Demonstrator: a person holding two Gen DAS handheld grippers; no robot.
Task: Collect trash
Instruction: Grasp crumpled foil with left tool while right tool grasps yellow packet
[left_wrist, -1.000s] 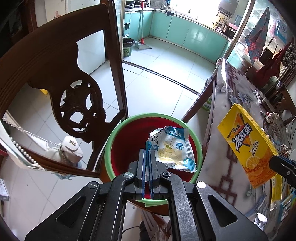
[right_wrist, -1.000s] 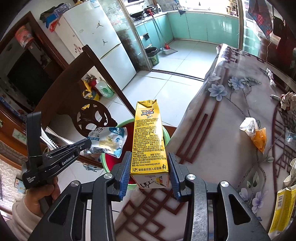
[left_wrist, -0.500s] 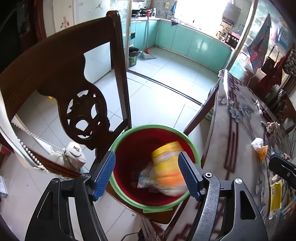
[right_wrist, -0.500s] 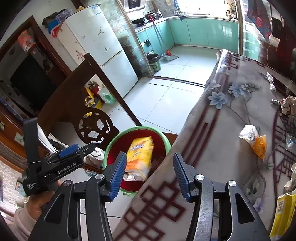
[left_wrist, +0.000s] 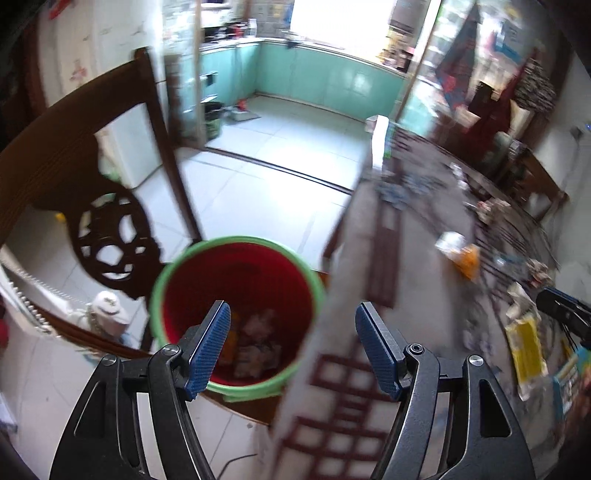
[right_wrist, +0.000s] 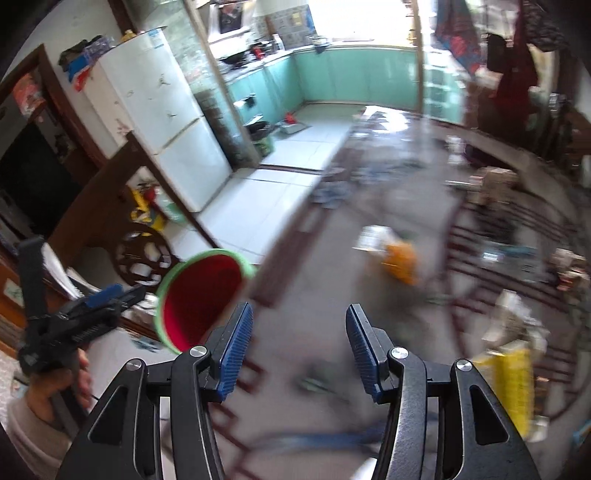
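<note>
- Several pieces of trash already lying in the bottom of the red bucket (left_wrist: 236, 295), green-rimmed, seen at 9 o'clock of the counter (left_wrist: 417, 295) edge in the left wrist view; too blurred to name singly.
- Both hand-held grippers empty: left hand-held gripper (left_wrist: 291, 347) spread wide over the bucket's right rim and the counter edge, nothing between the pads; right hand-held gripper (right_wrist: 297, 350) with jaws opening, nothing between them, aimed at the patterned cloth.
- More left on the counter: an orange-and-white wrapper (right_wrist: 391, 254) at 1 o'clock of the right hand-held gripper, well apart; a yellow packet (right_wrist: 513, 384) at 3 o'clock near the frame edge; further crumpled scraps (left_wrist: 491, 210) toward the far side, blurred.
- Judged partly done: some items binned, a good share still spread out.
- Likely next: reach for the orange-and-white wrapper or the yellow packet, then carry it to the bucket at 9 o'clock.
</note>
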